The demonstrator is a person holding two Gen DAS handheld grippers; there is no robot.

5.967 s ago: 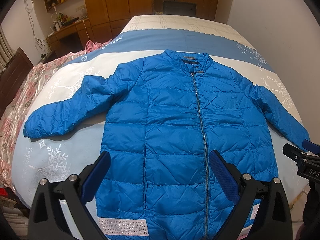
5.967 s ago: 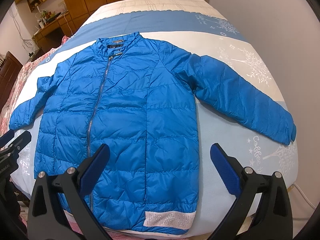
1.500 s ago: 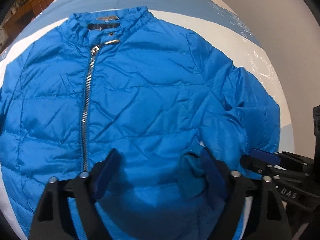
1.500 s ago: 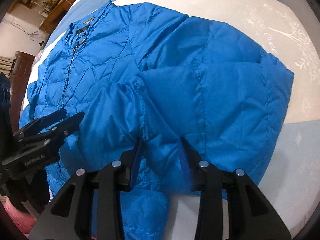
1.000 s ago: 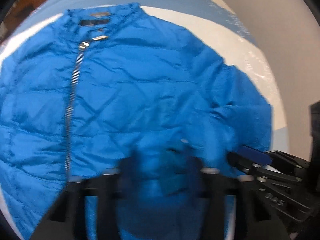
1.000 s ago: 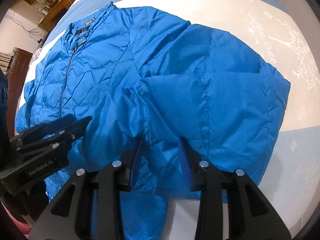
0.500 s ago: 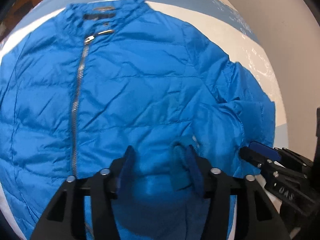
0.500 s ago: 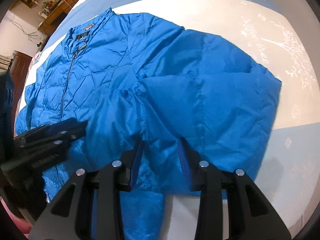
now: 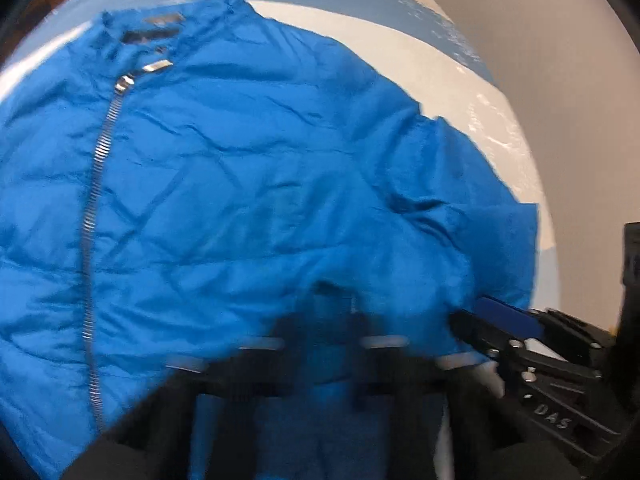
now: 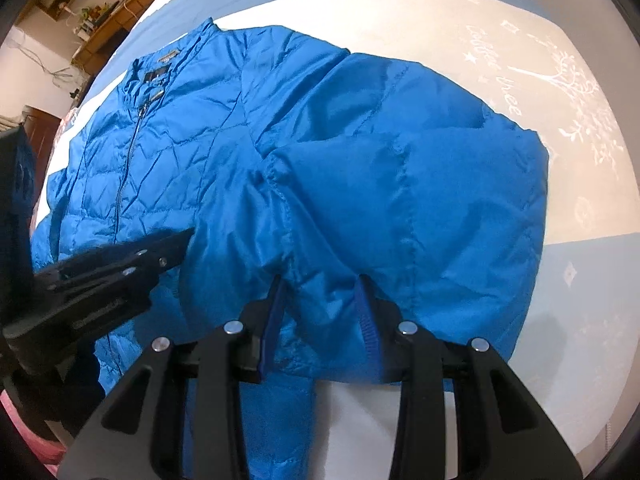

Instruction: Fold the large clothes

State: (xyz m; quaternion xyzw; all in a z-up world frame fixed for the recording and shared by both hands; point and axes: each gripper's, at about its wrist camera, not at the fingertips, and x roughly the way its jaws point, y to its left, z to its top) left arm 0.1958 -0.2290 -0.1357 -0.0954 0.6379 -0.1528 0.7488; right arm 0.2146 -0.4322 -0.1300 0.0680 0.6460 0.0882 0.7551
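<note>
Right gripper, pointing steeply down, is clamping a bunched fold of the blue puffer jacket between its narrowly spaced blue pads, at the point where the sleeve is lying folded across the jacket's body. Left gripper is sitting just beside it with its jaws fully closed; its own view is motion-blurred, and whether fabric is pinched between them cannot be told. Zipped to the collar, the jacket is lying front-up on the blue-and-cream bedspread.
</note>
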